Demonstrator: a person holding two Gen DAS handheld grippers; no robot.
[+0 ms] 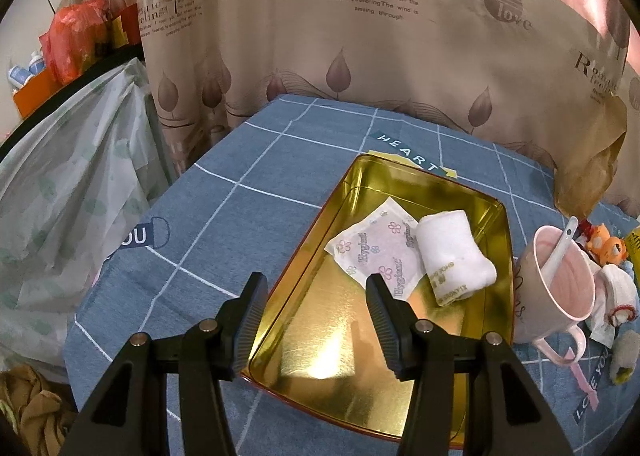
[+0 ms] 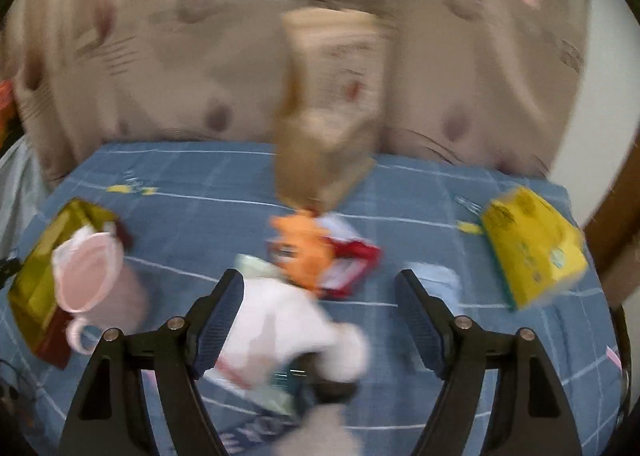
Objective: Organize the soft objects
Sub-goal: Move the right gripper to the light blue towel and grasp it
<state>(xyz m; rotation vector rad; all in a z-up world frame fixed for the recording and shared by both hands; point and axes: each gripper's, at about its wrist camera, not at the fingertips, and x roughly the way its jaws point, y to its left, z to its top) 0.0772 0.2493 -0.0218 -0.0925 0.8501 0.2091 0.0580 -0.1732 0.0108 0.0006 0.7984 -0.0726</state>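
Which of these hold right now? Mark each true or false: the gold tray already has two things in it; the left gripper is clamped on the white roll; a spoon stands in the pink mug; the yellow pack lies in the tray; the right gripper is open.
1. The gold tray holds two things: true, a flat packet and a white roll.
2. The left gripper is clamped on the white roll: false, it is open and empty above the tray.
3. A spoon stands in the pink mug: true.
4. The yellow pack lies in the tray: false, it lies on the blue cloth.
5. The right gripper is open: true.
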